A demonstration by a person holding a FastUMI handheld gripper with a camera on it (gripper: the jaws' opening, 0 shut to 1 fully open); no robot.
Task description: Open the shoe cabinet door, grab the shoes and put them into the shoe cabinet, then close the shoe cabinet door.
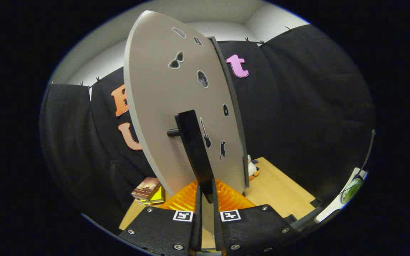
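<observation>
Gripper view looks along the two fingers [205, 209] at the shoe cabinet door [162, 106]. The door is pale grey and stands swung out, so we see it nearly edge on. A black bar handle [195, 149] sticks out from the door on a short black peg. The fingers are pressed close together, and the bottom end of the handle sits right in the thin gap between them. It looks like they are pinching the handle. That hold makes sense, because the handle is the one part that lets the door be pulled or pushed.

Small stickers [176, 60] dot the door: one like sunglasses, one like a guitar, one like a cat, and some round ones. None of them has words I can read. Each finger carries a small square tag [230, 215] with a black and white pattern, not writing.

An orange ridged thing [180, 201] lies low behind the fingers, on the wooden surface [283, 188]. I cannot tell what it is. A little stack of books [146, 188] rests on the surface to the left of the door. A small toy penguin [251, 167] stands past the door's far edge. A shoe may be hidden behind the door. My guess is the door step is in hand.
</observation>
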